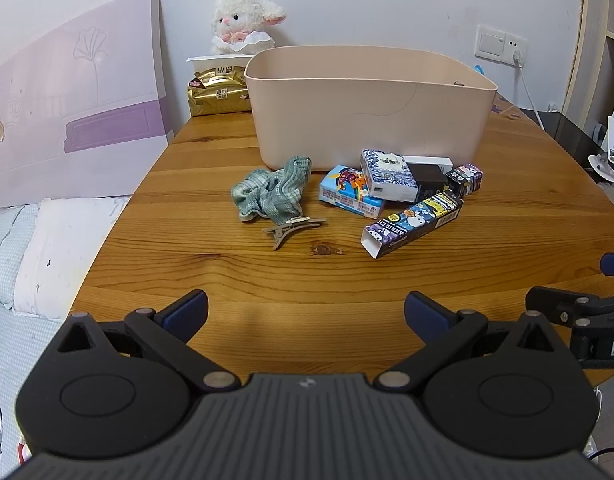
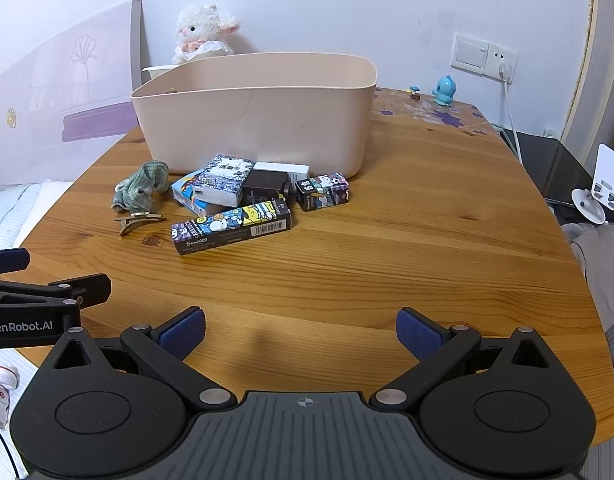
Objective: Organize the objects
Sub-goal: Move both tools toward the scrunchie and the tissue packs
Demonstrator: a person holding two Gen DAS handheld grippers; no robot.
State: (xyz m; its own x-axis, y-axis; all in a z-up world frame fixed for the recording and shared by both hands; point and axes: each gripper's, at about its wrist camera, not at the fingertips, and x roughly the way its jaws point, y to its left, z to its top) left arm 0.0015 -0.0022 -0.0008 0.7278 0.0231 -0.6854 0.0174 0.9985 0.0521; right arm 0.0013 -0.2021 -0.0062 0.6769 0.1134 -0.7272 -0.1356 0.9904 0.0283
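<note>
Both left tongs point(image 1: 306, 312) and right tongs point(image 2: 301, 330) gape wide, empty. Boxes point(image 2: 231, 220) lie piled at 12 o'clock before the bin point(image 2: 259, 120); grabbing one may topple its neighbours.

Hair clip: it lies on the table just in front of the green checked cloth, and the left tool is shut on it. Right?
Not quite. The hair clip does lie on the table just in front of the green checked cloth, but the left tool is open and holds nothing, well short of the clip. The left wrist view shows it.
</note>
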